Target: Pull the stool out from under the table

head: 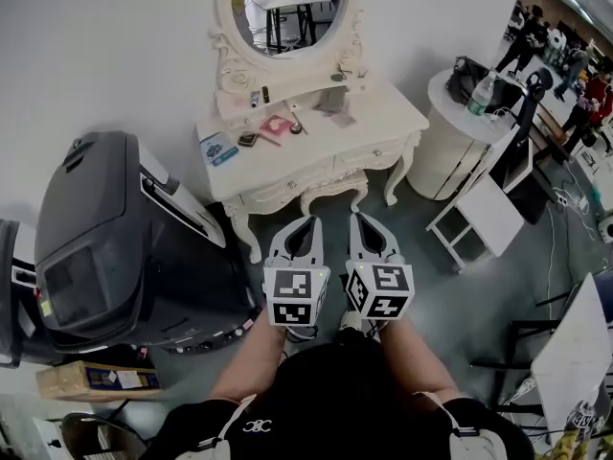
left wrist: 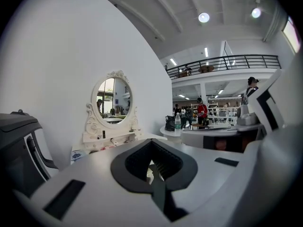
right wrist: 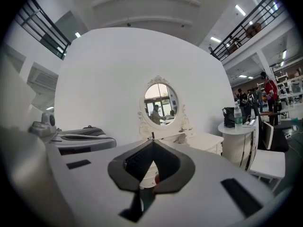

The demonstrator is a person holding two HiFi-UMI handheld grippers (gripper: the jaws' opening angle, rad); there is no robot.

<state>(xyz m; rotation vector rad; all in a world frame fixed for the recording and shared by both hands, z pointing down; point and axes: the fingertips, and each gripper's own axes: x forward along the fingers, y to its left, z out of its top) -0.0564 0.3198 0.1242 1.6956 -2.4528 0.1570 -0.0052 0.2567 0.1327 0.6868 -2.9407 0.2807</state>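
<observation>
A white carved dressing table (head: 383,123) with an oval mirror (head: 283,8) stands against the wall straight ahead. The white stool (head: 334,189) is tucked under it, and only its front edge and curved legs show. My left gripper (head: 307,221) and right gripper (head: 363,219) are held side by side just in front of the stool, above the floor, pointing at it. Both are shut with nothing between the jaws. The left gripper (left wrist: 151,144) and the right gripper (right wrist: 152,144) show their tips meeting in their own views, with the mirror (right wrist: 159,101) beyond.
A big dark grey machine (head: 105,238) stands close on the left, with a cardboard box (head: 91,381) below it. On the right are a round white side table (head: 450,147) bearing a bag and a bottle, and a white chair (head: 488,214). Small items lie on the dressing table.
</observation>
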